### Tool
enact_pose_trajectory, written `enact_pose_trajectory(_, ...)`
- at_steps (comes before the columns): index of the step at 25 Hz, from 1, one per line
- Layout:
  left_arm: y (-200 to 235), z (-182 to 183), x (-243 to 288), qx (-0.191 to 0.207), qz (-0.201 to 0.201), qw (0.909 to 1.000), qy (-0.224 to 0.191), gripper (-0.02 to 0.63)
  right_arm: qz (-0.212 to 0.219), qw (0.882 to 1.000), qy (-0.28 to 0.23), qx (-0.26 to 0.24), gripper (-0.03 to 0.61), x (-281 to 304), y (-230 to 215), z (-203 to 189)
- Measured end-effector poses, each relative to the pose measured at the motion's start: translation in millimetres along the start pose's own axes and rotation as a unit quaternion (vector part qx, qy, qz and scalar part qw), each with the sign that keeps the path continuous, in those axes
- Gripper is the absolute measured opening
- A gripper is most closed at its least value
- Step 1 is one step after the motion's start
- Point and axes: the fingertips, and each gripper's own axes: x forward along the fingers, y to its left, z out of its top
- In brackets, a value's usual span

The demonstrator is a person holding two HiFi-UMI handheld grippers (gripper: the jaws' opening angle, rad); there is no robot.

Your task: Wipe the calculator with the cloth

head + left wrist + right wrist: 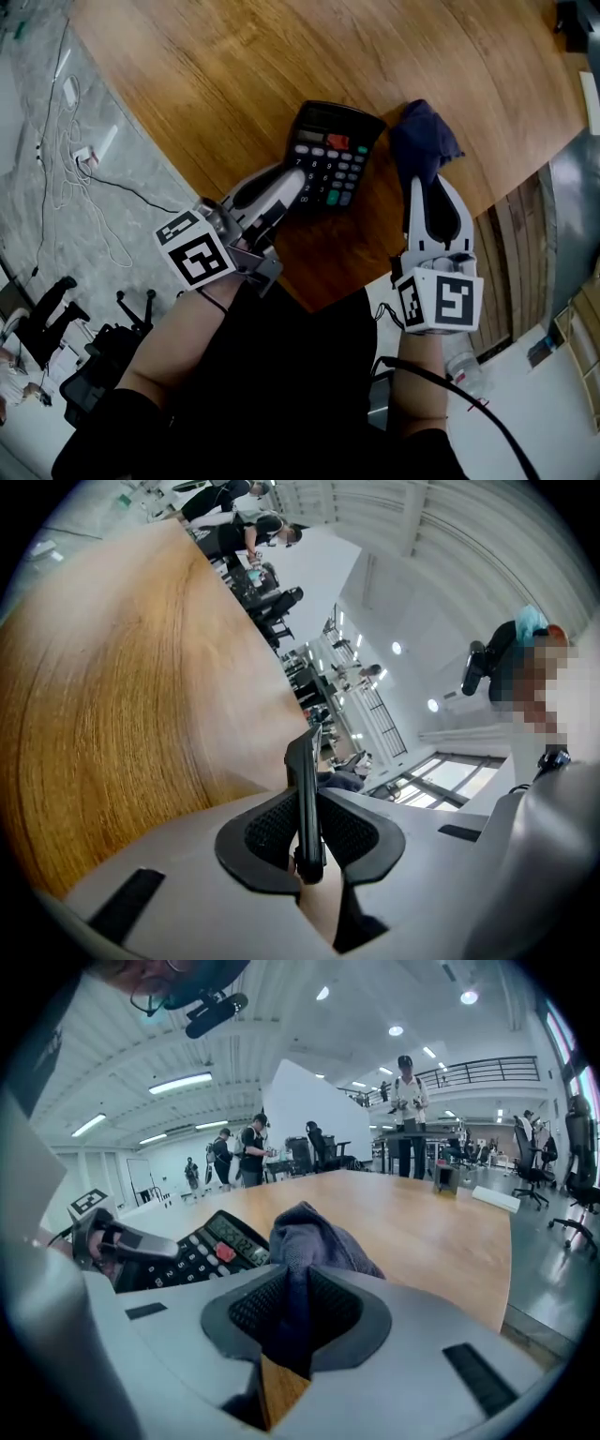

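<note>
Calculator [333, 155] was over the wooden desk [234, 75], close to its near edge, keys and display facing up, one red key showing among the dark ones. The left gripper [292, 192] had it by the lower left corner. In the left gripper view the jaws were clenched on the calculator [307, 799], which showed as a thin black edge standing between the two pads. Whether it lay flat on the desk or was lifted a little, the pictures didn't settle.

Over on the right, the right gripper [419, 183] was grasping the cloth [422, 141], dark blue and bunched up, with its jaws pressed onto the fabric and a fold spilling out past the tips. The cloth sat just beside the calculator's upper right corner; contact or a sliver of gap, hard to call. From the right gripper view the cloth [314, 1241] bulged ahead of the jaws, with the calculator [202, 1246] to its left.
</note>
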Motion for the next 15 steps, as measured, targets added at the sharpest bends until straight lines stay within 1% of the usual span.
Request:
enact_pose_trajectory(4,-4.0,6.9,1.6,-0.006,-0.004,1.0000,-0.003,0.071,0.030,0.999,-0.029,-0.008,0.067,-3.5,21.1,32.6)
enact_pose_trajectory(8,-14.2,10.9,8.5,-0.010,-0.012,0.9999,-0.006,0.071,0.064,0.997,-0.040,-0.015,0.067,-2.1,46.4,49.8)
enact_pose_trajectory(10,-16.8,12.5,12.7,-0.009,-0.016,0.9998,-0.008,0.071,0.078,0.996,-0.039,-0.020,0.067,2.6,58.8,50.0)
enact_pose_trajectory(15,-10.3,18.8,25.8,-0.010,-0.016,0.9997,-0.015,0.071,0.118,0.993,-0.023,-0.014,0.067,14.9,89.5,37.1)
